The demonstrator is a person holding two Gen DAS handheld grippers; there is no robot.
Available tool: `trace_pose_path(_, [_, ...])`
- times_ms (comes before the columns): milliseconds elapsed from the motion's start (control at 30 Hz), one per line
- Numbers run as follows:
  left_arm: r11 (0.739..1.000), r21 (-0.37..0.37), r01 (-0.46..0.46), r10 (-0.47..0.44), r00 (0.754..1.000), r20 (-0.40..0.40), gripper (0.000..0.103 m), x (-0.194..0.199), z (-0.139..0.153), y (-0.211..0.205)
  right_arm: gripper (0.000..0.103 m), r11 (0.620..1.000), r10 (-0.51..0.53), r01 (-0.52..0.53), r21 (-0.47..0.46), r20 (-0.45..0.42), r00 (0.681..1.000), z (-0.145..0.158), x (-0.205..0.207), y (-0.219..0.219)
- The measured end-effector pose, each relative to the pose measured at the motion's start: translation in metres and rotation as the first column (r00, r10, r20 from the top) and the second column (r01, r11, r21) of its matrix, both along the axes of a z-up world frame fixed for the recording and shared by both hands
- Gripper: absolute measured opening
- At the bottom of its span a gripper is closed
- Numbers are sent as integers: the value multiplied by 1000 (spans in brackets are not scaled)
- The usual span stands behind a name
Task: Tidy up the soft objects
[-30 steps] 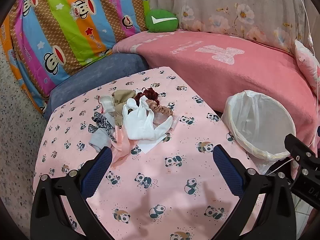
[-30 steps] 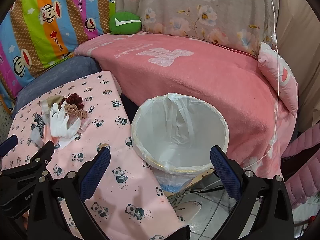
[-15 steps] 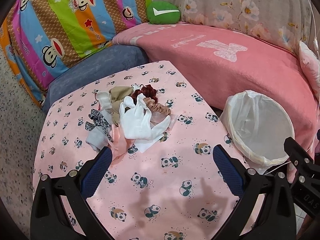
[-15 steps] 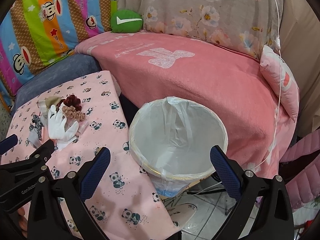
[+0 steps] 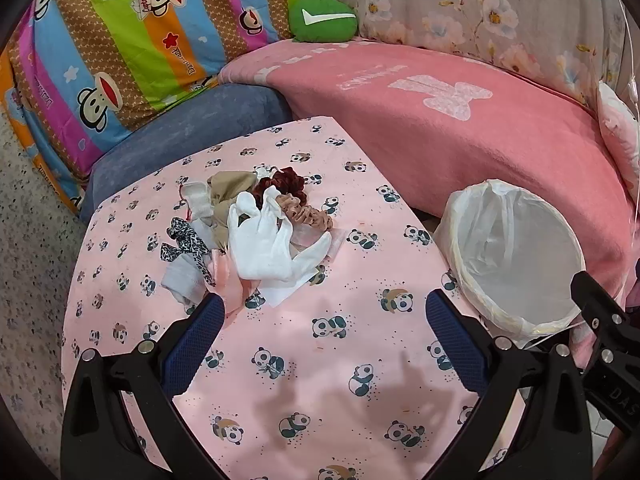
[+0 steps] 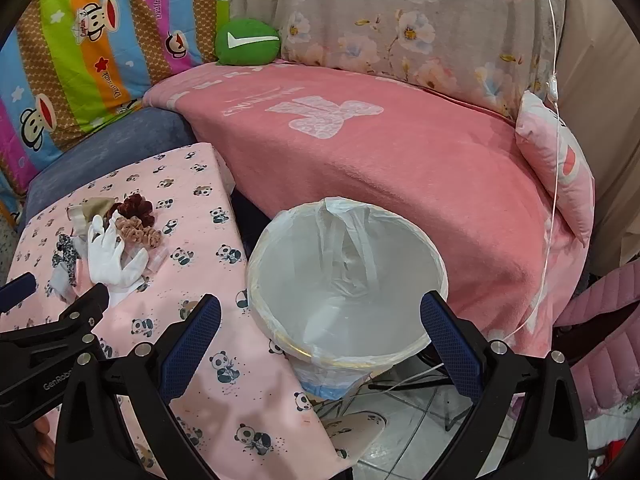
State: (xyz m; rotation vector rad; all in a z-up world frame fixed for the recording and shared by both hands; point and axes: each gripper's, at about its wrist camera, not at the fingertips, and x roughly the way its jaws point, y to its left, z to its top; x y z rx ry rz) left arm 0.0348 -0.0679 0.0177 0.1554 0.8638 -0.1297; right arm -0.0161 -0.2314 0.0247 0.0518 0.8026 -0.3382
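Note:
A heap of soft items lies on the panda-print table point(image 5: 304, 360): a white glove point(image 5: 264, 248) on top, a dark red scrunchie point(image 5: 282, 184), a tan scrunchie point(image 5: 308, 212), beige cloth point(image 5: 230, 184), a leopard-print bow point(image 5: 182, 240) and pink ribbon point(image 5: 230, 288). My left gripper point(image 5: 320, 320) hovers open, just short of the heap, holding nothing. The same white glove point(image 6: 110, 256) shows far left in the right wrist view. My right gripper point(image 6: 320, 328) stands open over the near rim of a white bin point(image 6: 346, 280) lined with a plastic bag, beside the table's right edge.
A pink blanket point(image 5: 460, 120) covers the sofa behind the table and bin. A striped monkey-print cushion point(image 5: 120, 40) and a green pillow point(image 5: 324, 20) sit at the back. Tiled floor point(image 6: 400, 440) with a stand's legs lies under the bin.
Both grippers have pulled back and risen a little, so the heap and bin sit slightly farther off. Both stay open and nothing on the table has moved.

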Motion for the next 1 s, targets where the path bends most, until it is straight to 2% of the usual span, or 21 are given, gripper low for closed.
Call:
trace_pose_path(700, [1000,-3,9,-9,1000,-4,96,-1,0,-1,98,1000,-20,20,-8,13,1000,4,-5,4])
trace_pose_path(1000, [1000,-24,2,-3,1000,-14,96,-2,0,11,98,1000,-24,24,-16,16,1000,7,-5,9])
